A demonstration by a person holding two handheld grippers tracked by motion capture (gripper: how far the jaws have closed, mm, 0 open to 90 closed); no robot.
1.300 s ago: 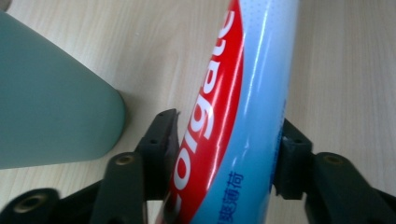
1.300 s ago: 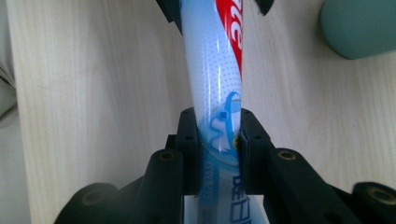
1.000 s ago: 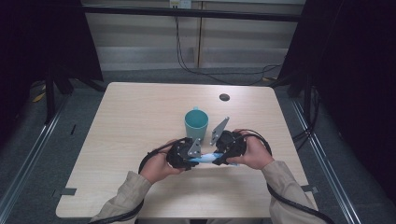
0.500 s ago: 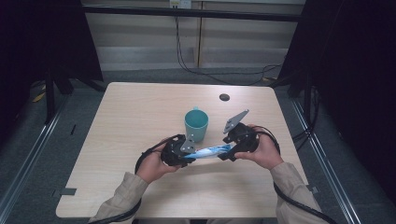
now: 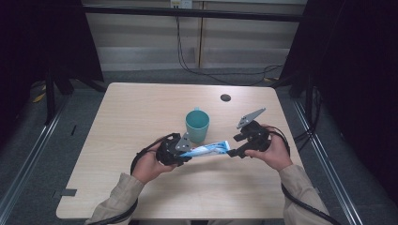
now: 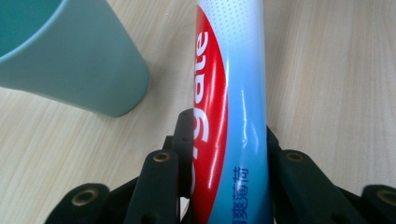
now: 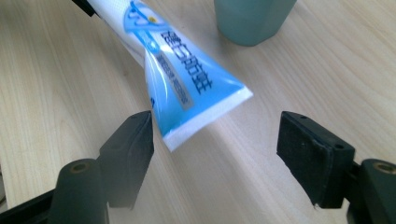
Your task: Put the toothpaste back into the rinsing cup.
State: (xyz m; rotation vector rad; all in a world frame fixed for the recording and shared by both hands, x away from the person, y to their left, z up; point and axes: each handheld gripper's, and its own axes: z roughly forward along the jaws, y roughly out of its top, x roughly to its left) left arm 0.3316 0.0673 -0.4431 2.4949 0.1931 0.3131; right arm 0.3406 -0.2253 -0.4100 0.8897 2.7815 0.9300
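A blue, white and red toothpaste tube (image 5: 206,149) hangs level just above the table, in front of a teal cup (image 5: 197,124). My left gripper (image 5: 180,154) is shut on its cap-side half; in the left gripper view the jaws press both sides of the tube (image 6: 233,93), with the cup (image 6: 70,56) at upper left. My right gripper (image 5: 233,152) stands open at the tube's flat crimped end, and its jaws have just been opening. In the right gripper view the crimped end (image 7: 187,88) lies between the spread jaws (image 7: 215,140) near the left one, unpressed. The cup (image 7: 252,16) shows beyond.
A small dark round disc (image 5: 225,97) lies near the table's far right. The wooden table (image 5: 131,112) has bare room to the left and behind the cup. Cables trail from both grippers over the near edge.
The right gripper has let go of the tube's flat end, opened wide and drawn off to the right. The left gripper has kept its grip and place.
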